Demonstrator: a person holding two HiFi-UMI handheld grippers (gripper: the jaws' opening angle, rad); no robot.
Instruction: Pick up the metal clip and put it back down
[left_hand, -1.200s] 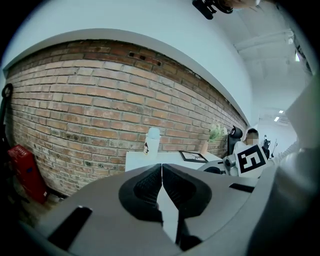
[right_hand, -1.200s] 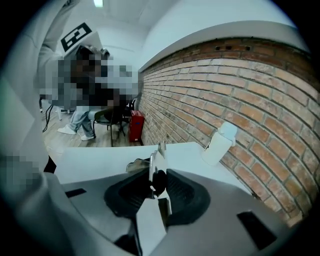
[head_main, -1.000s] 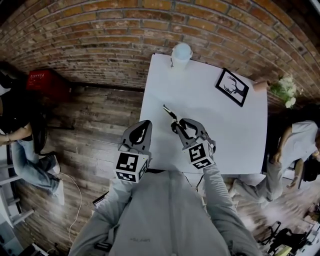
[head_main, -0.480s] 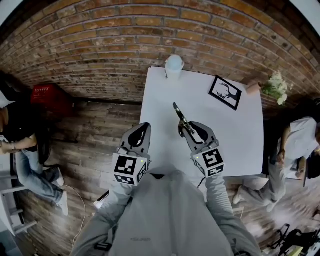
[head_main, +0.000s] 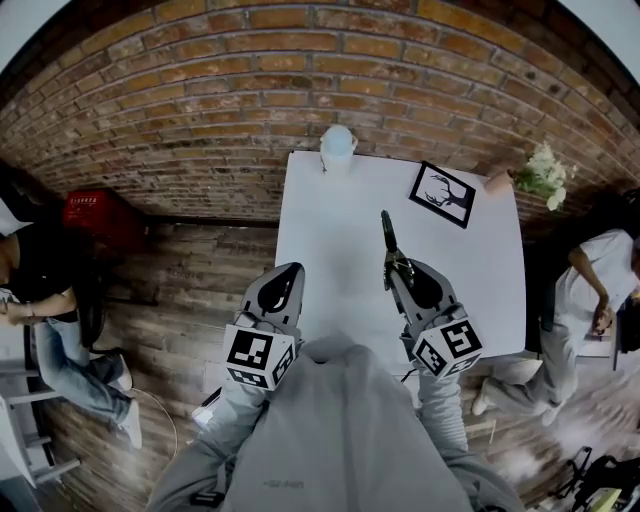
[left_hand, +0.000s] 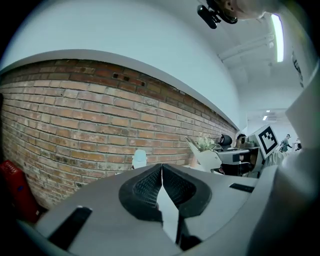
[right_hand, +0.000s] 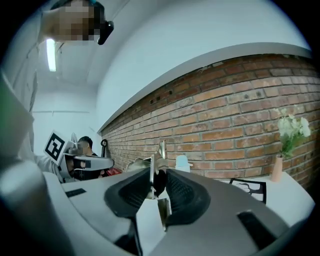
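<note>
Right tongs (head_main: 397, 268) clenched on metal clip (head_main: 386, 232); clip held in air over white worktop (head_main: 330, 230), pointing toward brick wall (head_main: 250, 100). Left tongs (head_main: 288, 272) pressed together, empty, by worktop's near edge.

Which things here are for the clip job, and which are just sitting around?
For the job: shiny metal clip, right gripper holding it, white square table.
Just sitting: black-framed deer picture, white cup, pink vase of white flowers, red crate.
</note>
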